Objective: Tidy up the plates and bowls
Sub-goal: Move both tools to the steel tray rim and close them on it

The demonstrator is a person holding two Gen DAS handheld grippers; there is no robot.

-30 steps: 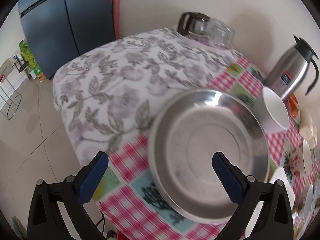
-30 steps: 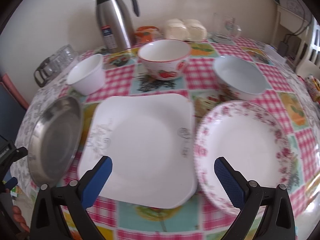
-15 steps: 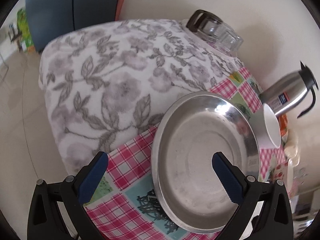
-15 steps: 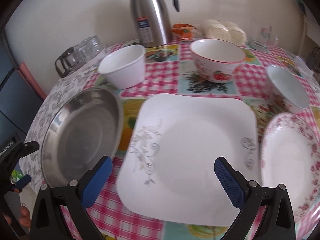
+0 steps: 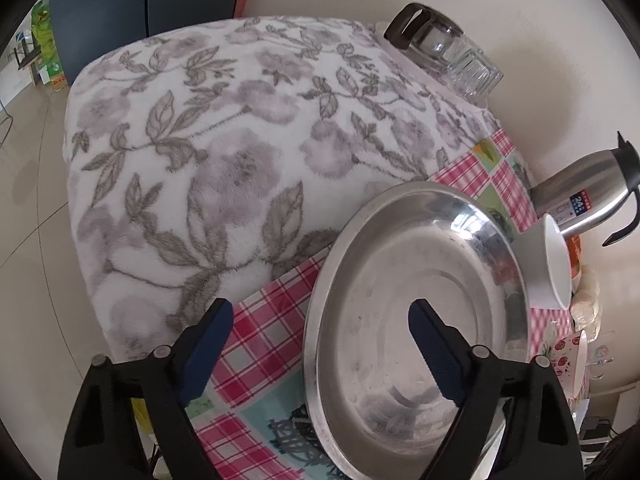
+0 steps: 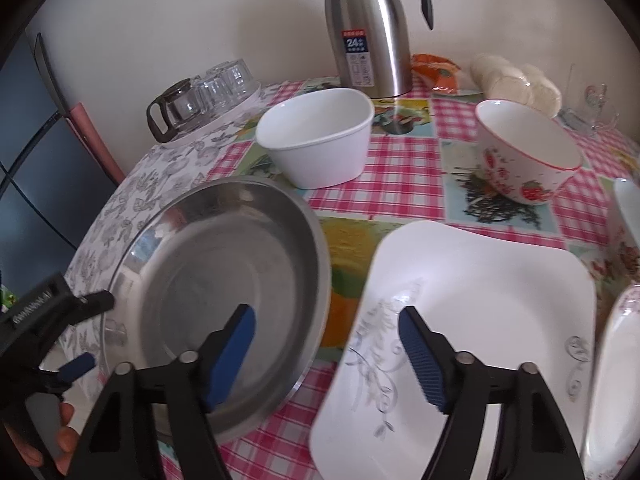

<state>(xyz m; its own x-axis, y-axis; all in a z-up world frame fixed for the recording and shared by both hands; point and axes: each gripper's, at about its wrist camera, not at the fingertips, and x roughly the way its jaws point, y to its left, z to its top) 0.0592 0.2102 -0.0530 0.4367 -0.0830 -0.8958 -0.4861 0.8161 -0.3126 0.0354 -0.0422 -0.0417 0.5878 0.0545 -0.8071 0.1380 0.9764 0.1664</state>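
Behind the dishes you see a steel flask (image 6: 370, 28) upright by the wall, an orange packet (image 6: 438, 72) and pale round buns (image 6: 516, 82) to its right, upturned glasses (image 6: 224, 82) beside a glass pot (image 6: 176, 110) to its left, and a flowered blanket (image 5: 224, 152) draping the counter's end.

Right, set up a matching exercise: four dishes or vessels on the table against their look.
Things:
1. round metal plate
2. square plate
3. bowl by the flask
4. flask

Looks:
A. plain white, deep
B. steel body, black handle
C. shiny steel, shallow
D. white with grey scroll pattern

Pairs: 1-C, 2-D, 3-A, 4-B
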